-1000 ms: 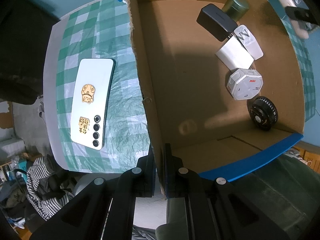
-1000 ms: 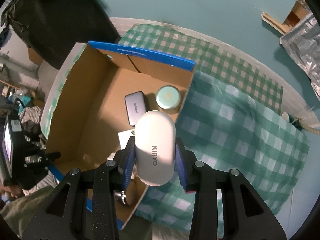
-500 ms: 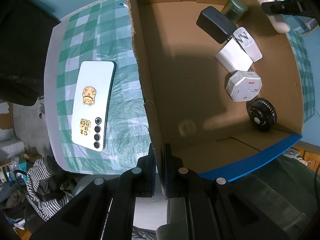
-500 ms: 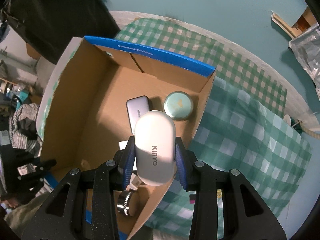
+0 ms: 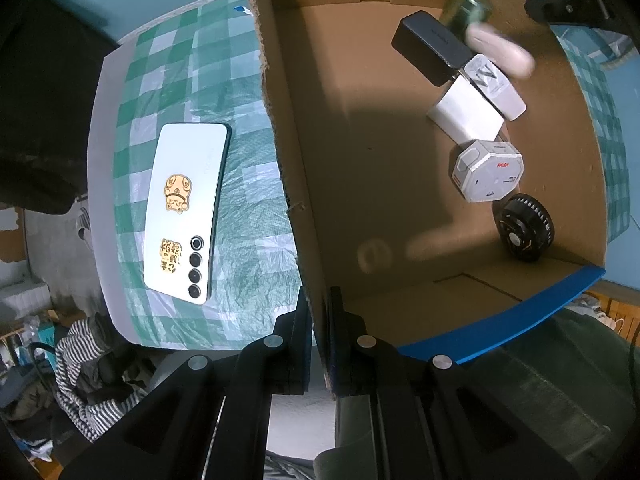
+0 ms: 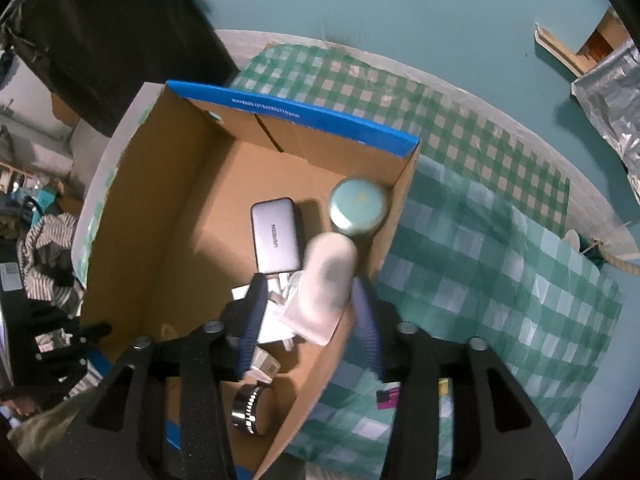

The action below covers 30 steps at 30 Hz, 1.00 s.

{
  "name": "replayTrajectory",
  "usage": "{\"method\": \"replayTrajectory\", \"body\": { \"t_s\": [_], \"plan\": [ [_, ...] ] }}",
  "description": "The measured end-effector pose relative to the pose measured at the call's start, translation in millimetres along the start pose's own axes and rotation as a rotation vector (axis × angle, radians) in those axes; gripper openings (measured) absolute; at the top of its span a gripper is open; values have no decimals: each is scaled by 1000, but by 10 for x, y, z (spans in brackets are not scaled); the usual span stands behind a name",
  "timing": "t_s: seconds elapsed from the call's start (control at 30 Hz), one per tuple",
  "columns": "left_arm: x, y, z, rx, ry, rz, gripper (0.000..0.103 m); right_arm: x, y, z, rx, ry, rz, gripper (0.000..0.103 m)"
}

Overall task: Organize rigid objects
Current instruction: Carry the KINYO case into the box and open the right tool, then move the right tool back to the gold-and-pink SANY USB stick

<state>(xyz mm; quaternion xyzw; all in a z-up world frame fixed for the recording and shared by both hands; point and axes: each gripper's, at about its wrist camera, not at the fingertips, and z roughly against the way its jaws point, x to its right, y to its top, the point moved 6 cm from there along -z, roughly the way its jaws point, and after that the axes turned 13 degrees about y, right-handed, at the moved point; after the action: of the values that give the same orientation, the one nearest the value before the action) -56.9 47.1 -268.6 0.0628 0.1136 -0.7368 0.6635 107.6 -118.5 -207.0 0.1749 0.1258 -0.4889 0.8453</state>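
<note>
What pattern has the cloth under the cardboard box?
A green and white check; the tablecloth shows best in the right wrist view.

white case motion-blurred, label unreadable

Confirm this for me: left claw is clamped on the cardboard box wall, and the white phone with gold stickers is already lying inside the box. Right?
Not quite. The left claw is clamped on the cardboard box wall, but the white phone lies outside the box, on the checkered cloth beside that wall. The left wrist view shows this.
</note>
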Motion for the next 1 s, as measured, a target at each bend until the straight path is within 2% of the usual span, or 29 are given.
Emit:
{"method": "replayTrajectory", "body": {
  "t_s": [0.4, 0.83, 1.0],
  "plan": [
    [3, 21, 18, 1, -2, 2, 5, 72, -39, 186, 35, -5, -46, 55],
    [6, 21, -2, 1, -1, -6, 5, 467, -361, 356, 56, -26, -193, 57],
    [1, 23, -9, 0, -5, -5, 5, 696, -549, 392, 70, -49, -288, 67]
  ]
}}
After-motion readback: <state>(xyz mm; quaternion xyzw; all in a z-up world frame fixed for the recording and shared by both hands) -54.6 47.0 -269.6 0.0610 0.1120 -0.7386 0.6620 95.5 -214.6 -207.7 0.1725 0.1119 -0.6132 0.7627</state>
